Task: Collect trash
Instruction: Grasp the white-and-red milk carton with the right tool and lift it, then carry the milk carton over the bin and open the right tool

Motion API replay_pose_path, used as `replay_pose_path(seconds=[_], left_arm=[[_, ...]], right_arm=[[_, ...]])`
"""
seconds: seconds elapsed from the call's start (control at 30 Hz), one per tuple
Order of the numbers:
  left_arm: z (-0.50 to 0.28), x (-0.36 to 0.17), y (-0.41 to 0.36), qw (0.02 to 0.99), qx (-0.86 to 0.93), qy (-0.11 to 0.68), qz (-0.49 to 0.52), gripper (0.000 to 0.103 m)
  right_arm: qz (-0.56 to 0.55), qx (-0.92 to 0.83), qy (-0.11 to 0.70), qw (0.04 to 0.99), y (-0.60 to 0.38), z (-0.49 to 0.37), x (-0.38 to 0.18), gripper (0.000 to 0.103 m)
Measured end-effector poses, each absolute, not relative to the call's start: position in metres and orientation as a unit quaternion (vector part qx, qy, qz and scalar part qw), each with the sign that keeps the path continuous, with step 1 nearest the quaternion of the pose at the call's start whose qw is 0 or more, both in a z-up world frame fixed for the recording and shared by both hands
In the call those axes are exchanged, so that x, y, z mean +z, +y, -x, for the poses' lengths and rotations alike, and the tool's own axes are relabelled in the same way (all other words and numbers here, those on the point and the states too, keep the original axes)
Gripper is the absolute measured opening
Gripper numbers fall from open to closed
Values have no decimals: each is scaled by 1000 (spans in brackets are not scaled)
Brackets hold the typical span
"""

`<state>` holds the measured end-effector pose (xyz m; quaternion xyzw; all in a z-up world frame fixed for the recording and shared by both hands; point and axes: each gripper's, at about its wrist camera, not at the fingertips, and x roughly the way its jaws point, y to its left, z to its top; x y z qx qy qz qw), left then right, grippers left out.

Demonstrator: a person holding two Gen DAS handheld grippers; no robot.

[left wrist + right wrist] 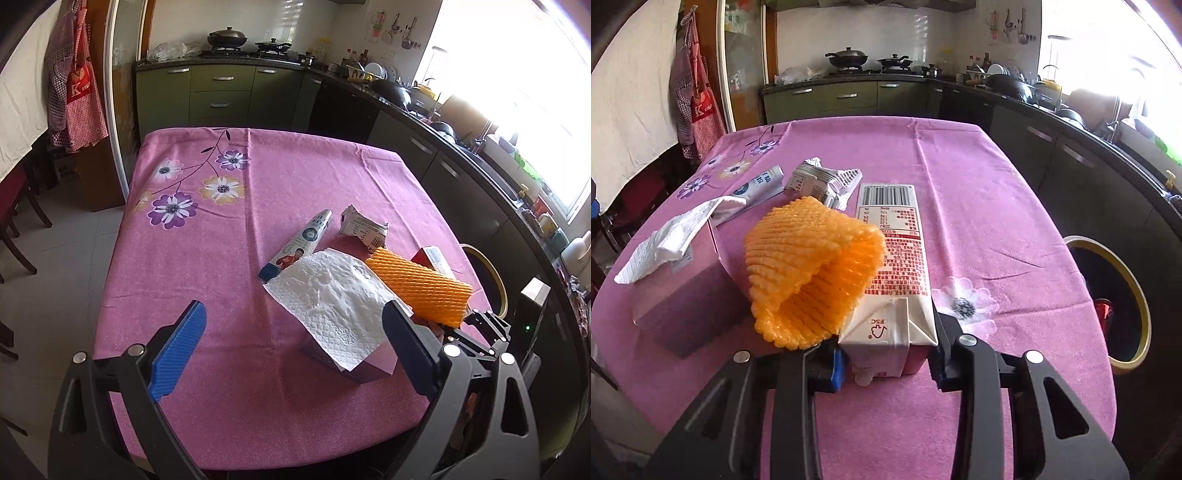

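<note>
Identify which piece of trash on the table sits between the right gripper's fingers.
The white milk carton, lying flat, end between the right gripper; the orange foam net only leans beside it.

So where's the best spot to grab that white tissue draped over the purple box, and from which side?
Take the tissue by its free corner hanging past the purple box, coming from the near side with the open left gripper. That overhanging edge has nothing under it, so probably one finger can slip beneath, clear of the orange foam net.
</note>
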<state>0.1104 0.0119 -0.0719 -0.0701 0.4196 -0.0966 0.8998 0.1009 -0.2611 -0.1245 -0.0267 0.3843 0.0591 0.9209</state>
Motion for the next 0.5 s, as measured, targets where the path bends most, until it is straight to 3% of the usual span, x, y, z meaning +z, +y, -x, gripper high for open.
replay_pose_path(seconds=[0.5], left_arm=[[-106,-70,8,901,-98,418,66,91]], right_arm=[[-41,66,373,925,-340,-66,-99,33]])
